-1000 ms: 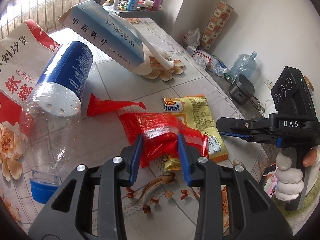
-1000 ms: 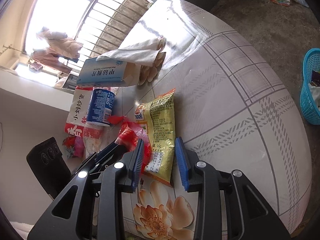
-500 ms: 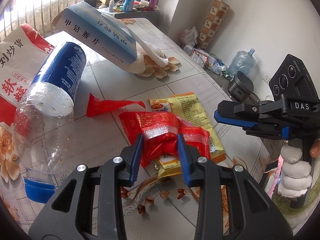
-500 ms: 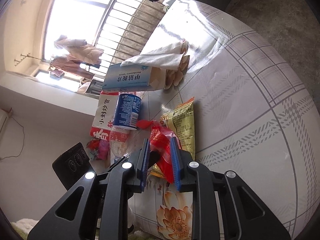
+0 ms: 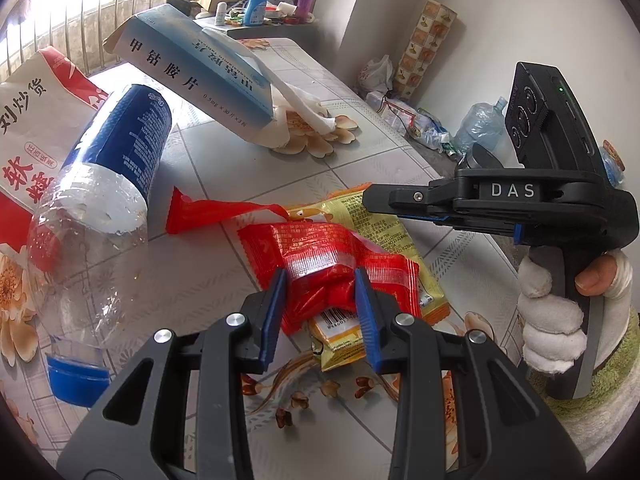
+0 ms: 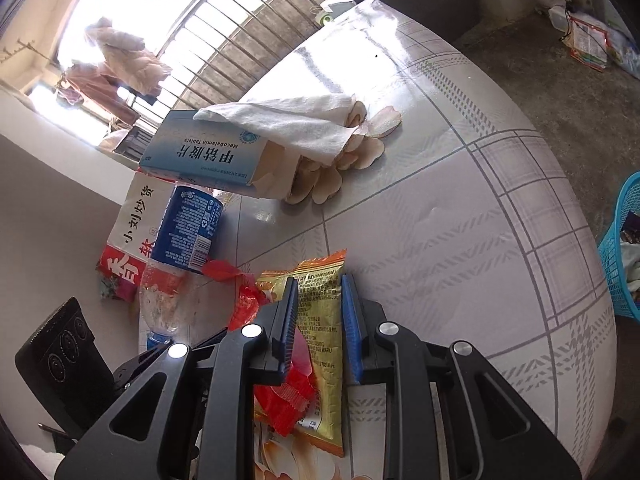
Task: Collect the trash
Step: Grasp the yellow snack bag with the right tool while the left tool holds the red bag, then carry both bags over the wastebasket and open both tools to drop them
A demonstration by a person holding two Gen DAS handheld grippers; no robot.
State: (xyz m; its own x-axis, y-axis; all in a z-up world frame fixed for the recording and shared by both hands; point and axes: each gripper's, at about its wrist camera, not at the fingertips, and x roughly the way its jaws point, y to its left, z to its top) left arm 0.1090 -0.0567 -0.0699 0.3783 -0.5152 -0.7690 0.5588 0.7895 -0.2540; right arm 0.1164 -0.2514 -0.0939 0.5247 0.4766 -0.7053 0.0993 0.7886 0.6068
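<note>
1 second on, right tongs (image 6: 319, 312) narrower, closing over yellow packet (image 6: 320, 320)

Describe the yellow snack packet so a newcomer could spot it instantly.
On the tiled-pattern table, look below the tilted blue medicine box. The yellow snack packet lies flat there, partly under a crumpled red wrapper. It is the only gold-yellow pack, printed with fine text.

Your left gripper (image 5: 320, 308) tilts downward, its jaws pinching something between the pads. Your right gripper (image 6: 319, 328) also points down, jaws closing but not yet pressing; your gloved right hand (image 5: 560, 312) wraps its handle.
</note>
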